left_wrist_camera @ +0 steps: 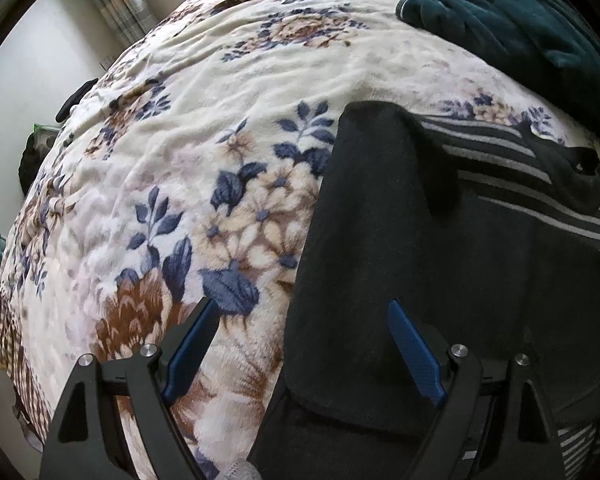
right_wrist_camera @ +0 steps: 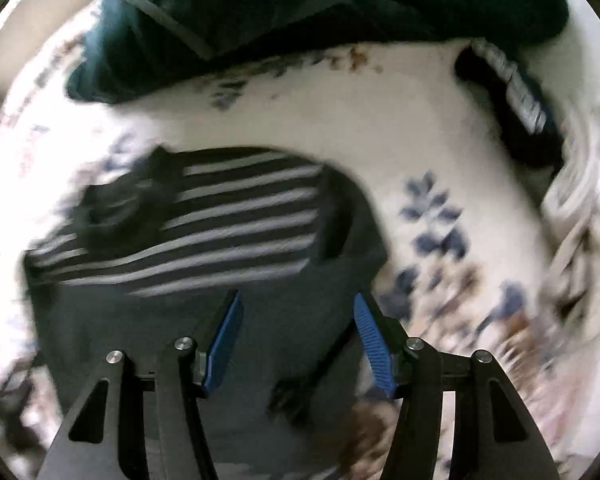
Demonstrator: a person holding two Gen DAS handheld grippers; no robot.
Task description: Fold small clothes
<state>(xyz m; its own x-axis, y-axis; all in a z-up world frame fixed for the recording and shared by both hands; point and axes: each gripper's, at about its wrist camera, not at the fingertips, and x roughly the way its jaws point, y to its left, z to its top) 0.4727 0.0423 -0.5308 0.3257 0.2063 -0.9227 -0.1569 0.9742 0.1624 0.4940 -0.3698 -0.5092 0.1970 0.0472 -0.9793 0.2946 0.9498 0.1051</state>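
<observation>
My left gripper [left_wrist_camera: 304, 344] and right gripper [right_wrist_camera: 298, 340] hang jaws apart, empty, above the black-and-grey striped knit garment [left_wrist_camera: 440, 240] on the floral fleece blanket [left_wrist_camera: 220, 100]. It looks soft, limp and light. I'd pinch its edge nearest the blanket's flowers.

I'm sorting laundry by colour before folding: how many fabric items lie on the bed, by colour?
Black with grey stripes: 1, the black garment with grey-striped panel lying flat.
Dark teal: 1, the plush teal blanket bunched at the far edge.
Cream with blue and brown flowers: 1, the fleece floral bedspread under everything.
Total: 3. A dark striped item at the right view's edge is too blurred to count.
</observation>
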